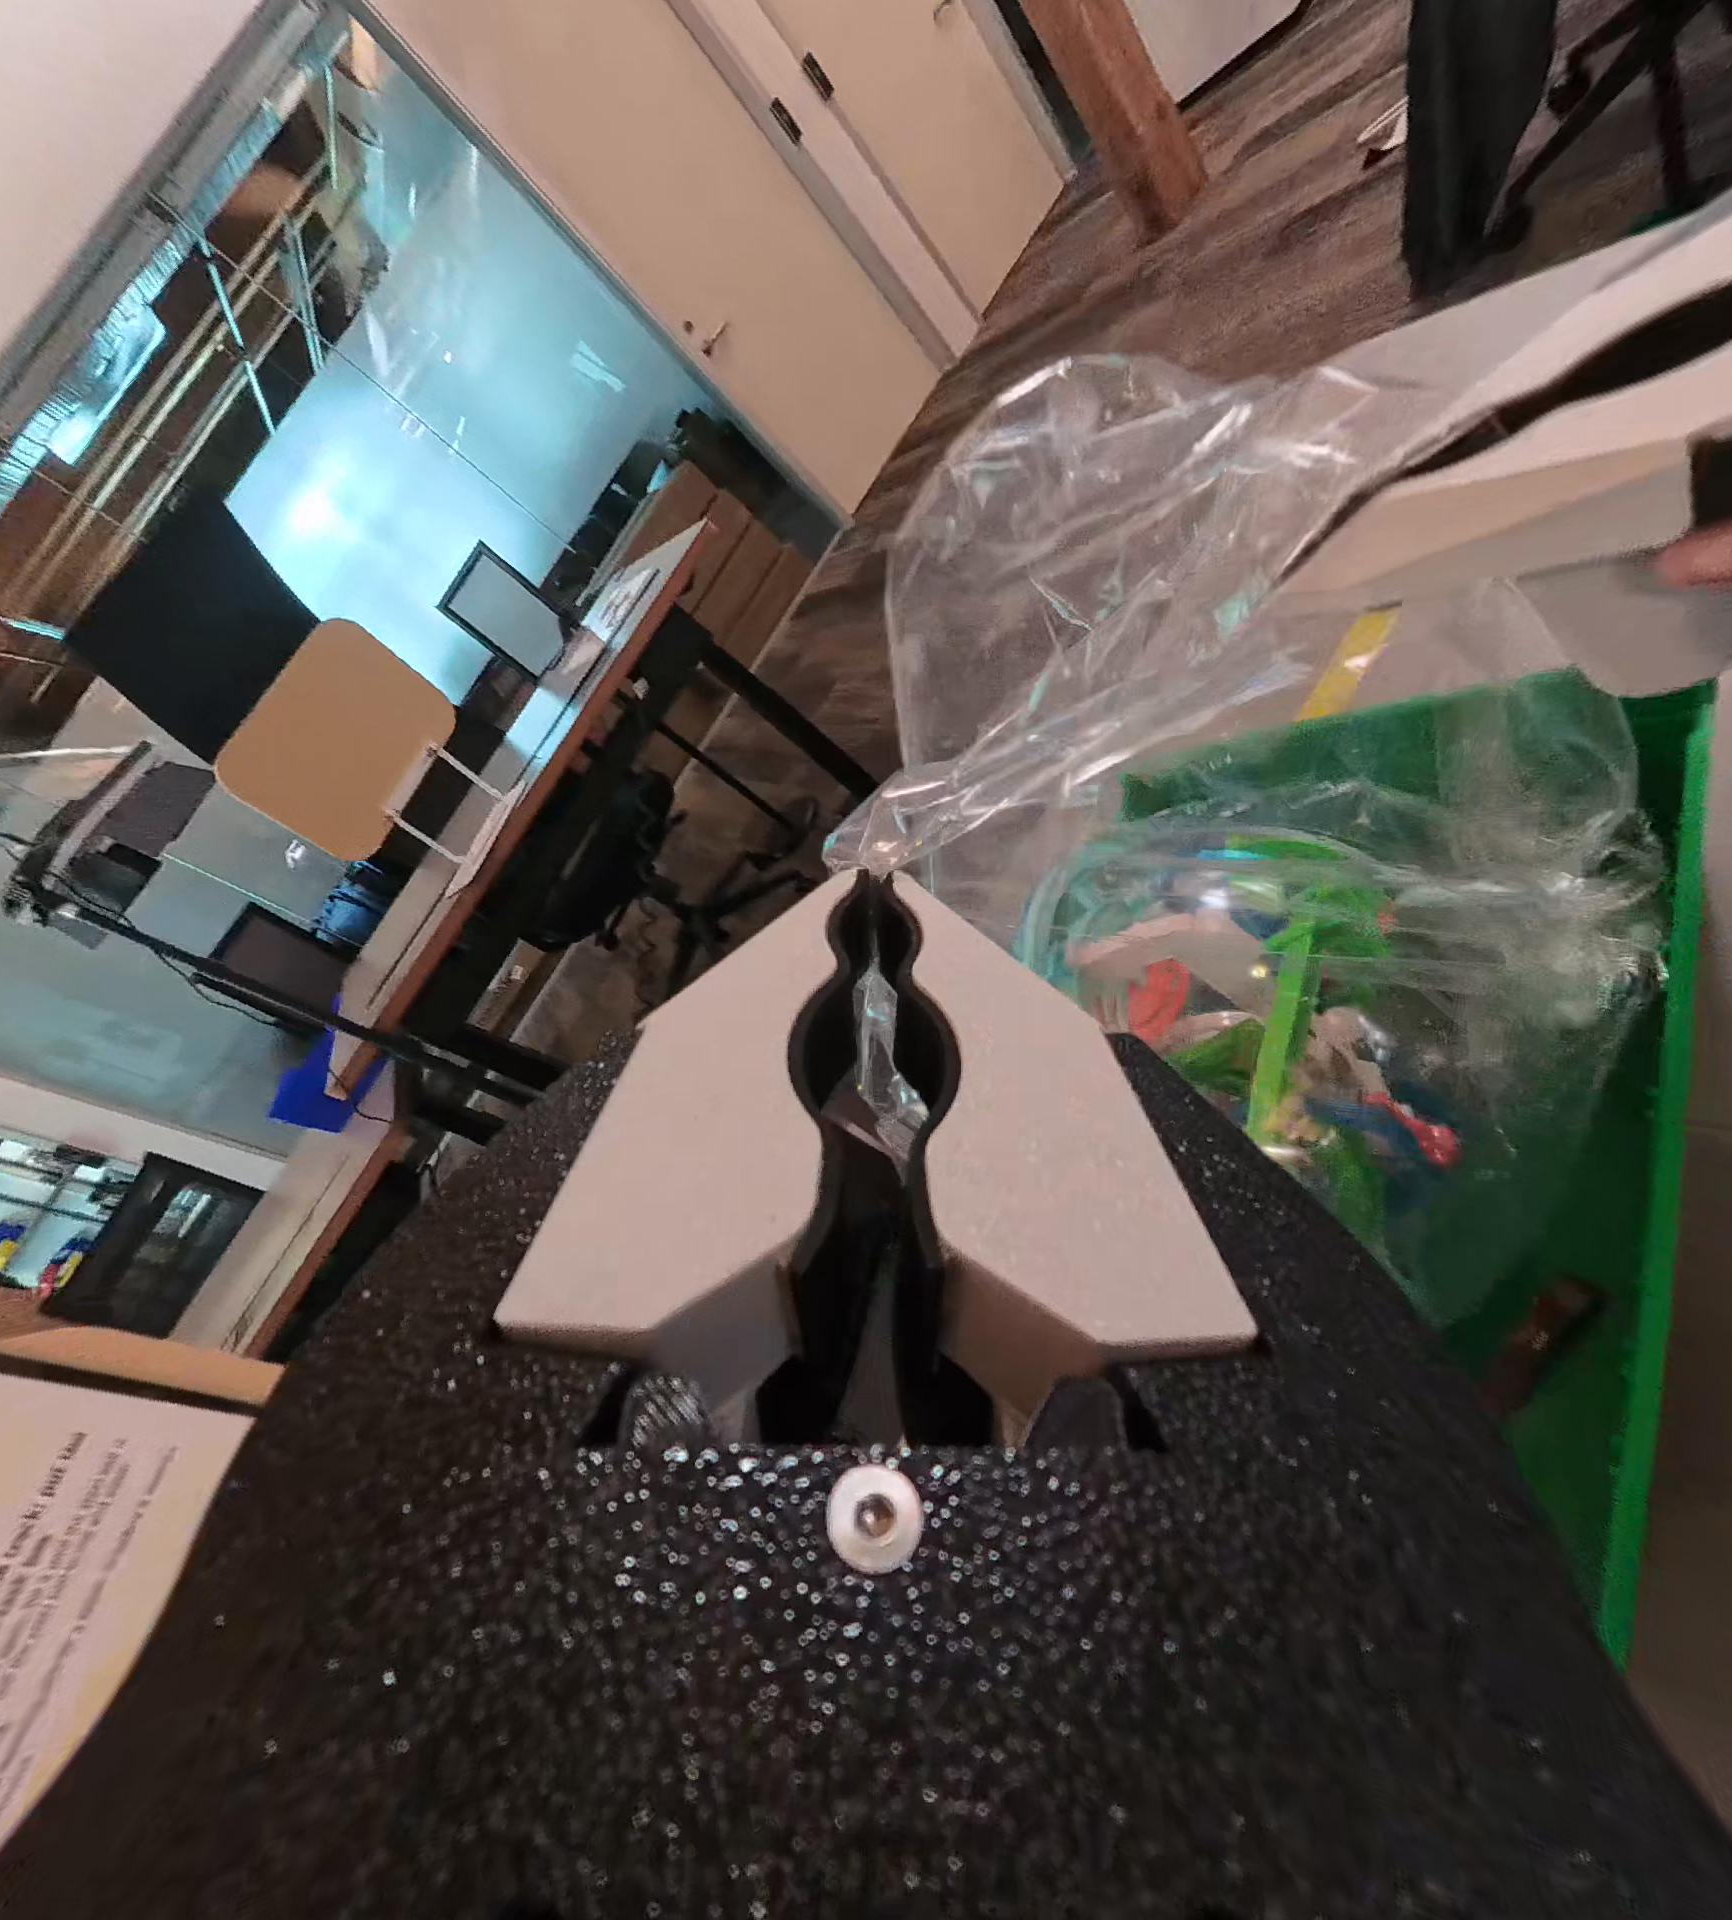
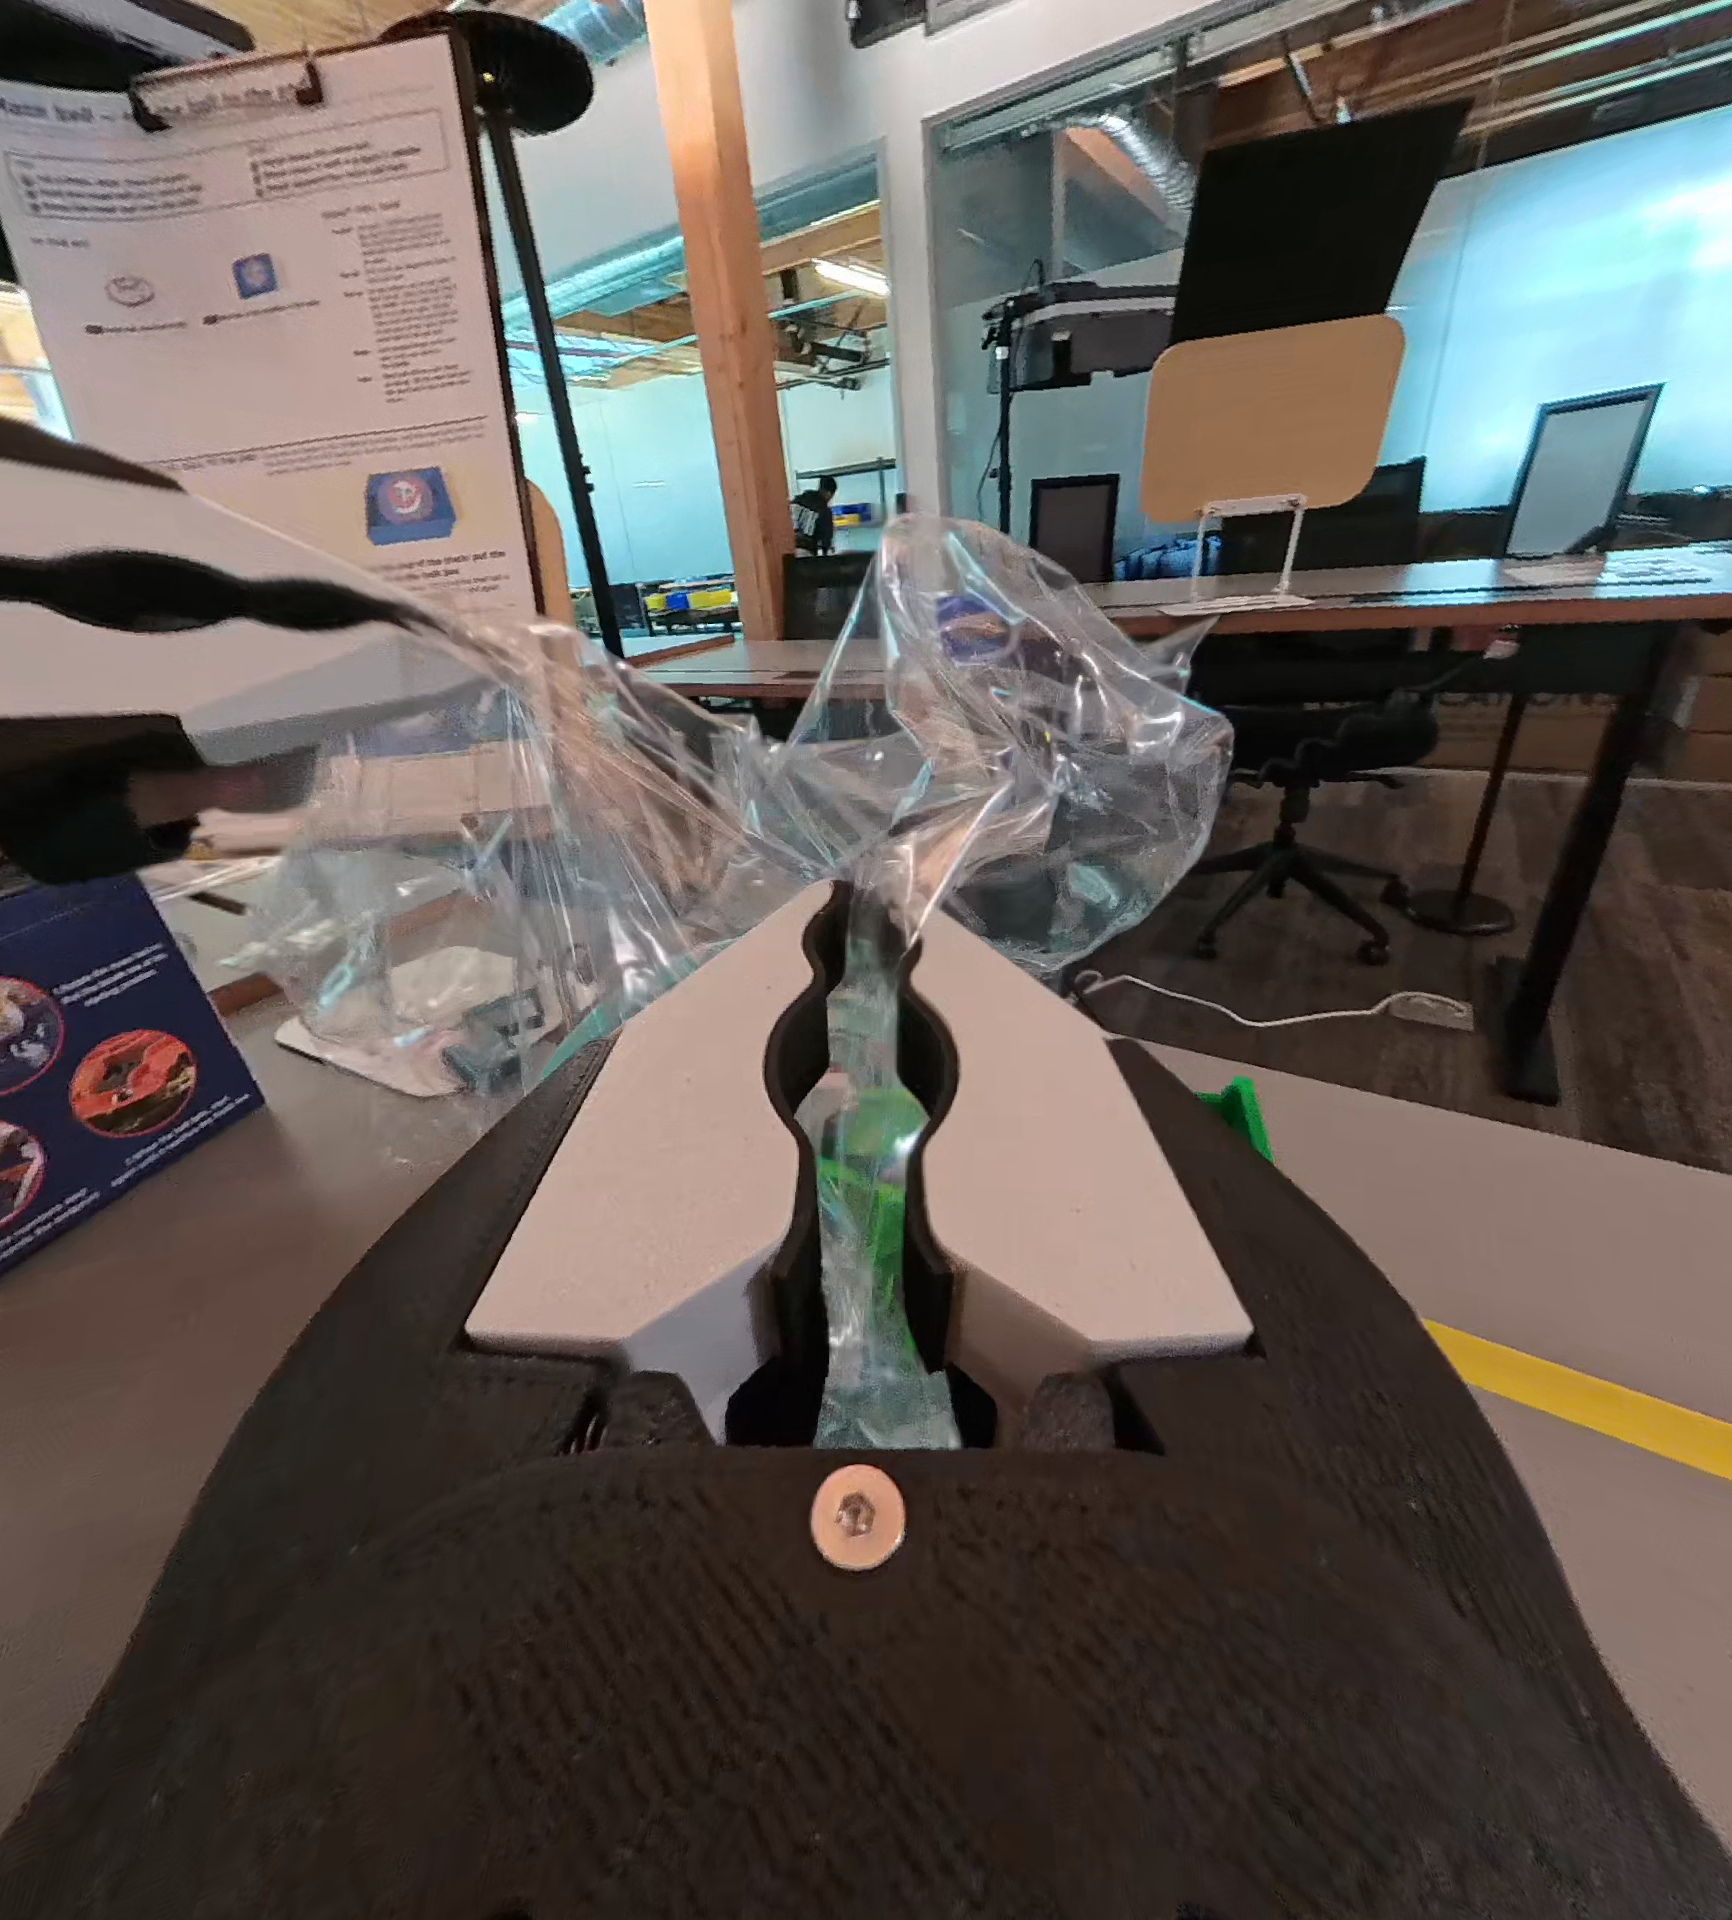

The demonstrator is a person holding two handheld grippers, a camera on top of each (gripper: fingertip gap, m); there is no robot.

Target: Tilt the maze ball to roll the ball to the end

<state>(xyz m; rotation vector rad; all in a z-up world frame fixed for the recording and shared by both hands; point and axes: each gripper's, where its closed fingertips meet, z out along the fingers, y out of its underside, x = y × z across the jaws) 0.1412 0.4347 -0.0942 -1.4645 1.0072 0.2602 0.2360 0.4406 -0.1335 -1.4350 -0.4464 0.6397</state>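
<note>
Both grippers, left (image 1: 867,883) and right (image 2: 867,899), pinched the crinkled clear plastic bag (image 1: 1101,540), apparently to pull it apart (transparent maze ball (image 1: 1309,997) inside, above the green tray (image 1: 1662,1039)).

A clear round maze ball (image 1: 1288,997) with green, red and blue tracks inside sits wrapped in a crinkled clear plastic bag (image 1: 1153,582). It rests on a green mat (image 1: 1662,1143). The bag's loose top is pulled up and stretched taut above the ball.

Printed writing stands on the clipped sheet (image 2: 249,312) and blue box (image 2: 62,1091) — wording left uncopied.
</note>
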